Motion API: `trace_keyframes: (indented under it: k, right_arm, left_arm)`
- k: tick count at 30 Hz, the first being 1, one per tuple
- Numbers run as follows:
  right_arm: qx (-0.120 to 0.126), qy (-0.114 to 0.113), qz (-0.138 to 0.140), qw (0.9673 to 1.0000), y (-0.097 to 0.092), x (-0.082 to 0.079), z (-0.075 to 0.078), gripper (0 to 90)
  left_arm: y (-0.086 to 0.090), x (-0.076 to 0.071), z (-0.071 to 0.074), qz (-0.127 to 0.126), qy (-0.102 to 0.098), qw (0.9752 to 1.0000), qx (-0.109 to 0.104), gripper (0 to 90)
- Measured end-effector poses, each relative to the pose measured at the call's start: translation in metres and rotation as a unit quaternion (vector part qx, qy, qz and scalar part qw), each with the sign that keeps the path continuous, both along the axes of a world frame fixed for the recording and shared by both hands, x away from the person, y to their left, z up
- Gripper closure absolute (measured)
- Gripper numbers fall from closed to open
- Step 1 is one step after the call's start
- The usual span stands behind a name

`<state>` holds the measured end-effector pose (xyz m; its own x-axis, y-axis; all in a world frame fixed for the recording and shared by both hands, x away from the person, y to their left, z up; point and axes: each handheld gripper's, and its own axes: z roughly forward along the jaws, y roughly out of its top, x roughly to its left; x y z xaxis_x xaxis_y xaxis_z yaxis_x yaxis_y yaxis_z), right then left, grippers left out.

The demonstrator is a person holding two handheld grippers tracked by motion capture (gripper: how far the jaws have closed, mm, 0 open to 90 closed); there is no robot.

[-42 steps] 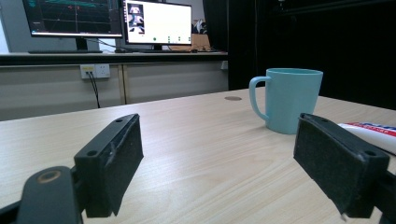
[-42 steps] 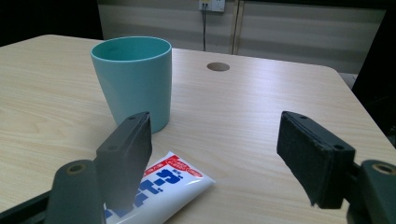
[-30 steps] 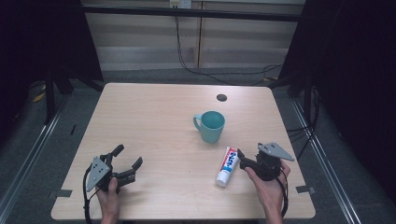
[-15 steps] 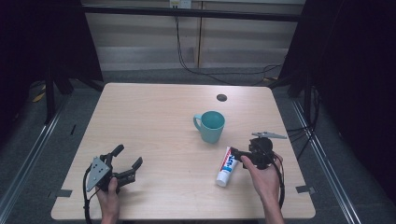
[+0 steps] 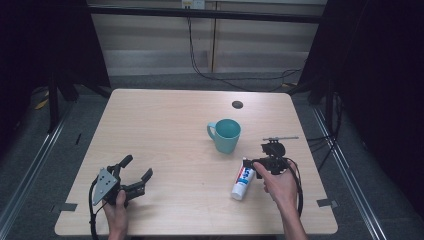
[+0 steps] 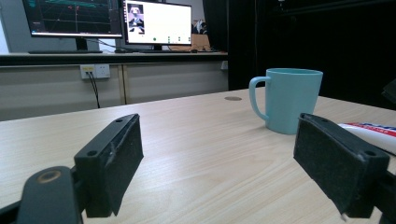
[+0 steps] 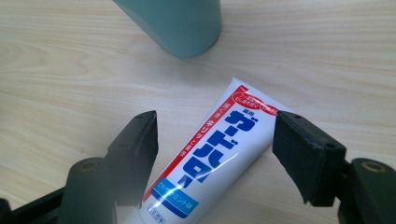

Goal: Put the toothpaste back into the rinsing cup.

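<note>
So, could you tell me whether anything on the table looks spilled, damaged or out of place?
Nothing stands out. The teal mug stands upright and the toothpaste tube lies flat beside it, intact, with no spill on the table. The right gripper has just been closing around the tube, its pads not yet touching it.

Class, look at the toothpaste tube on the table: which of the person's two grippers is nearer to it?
The right gripper: its open jaws, just closing, straddle the toothpaste tube without pressing it. The left gripper rests far across the table, open and holding nothing.
</note>
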<state>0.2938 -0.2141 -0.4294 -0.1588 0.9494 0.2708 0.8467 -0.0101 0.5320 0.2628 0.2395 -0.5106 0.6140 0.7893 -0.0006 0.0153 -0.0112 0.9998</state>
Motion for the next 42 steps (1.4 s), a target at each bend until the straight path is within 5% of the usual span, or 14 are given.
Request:
trace_keyframes:
  k: [7,13,23,42]
  right_arm:
    - [-0.035,0.046,0.004,0.9983,0.002,0.011,-0.007,25.6]
    - [-0.025,0.089,0.004,0.9957,-0.003,0.017,-0.016,24.0]
    - [-0.045,0.116,0.010,0.9922,0.004,0.024,-0.028,24.0]
    - [-0.045,0.141,0.020,0.9888,0.013,0.034,-0.038,25.1]
  left_arm:
    - [0.000,-0.001,0.000,0.008,0.001,1.0000,-0.002,15.6]
    - [0.000,0.000,0.000,0.002,0.000,1.0000,0.000,15.6]
    - [0.000,0.000,0.000,0.001,0.000,1.0000,0.001,15.6]
    - [0.000,0.000,0.000,0.001,0.001,1.0000,-0.002,15.6]
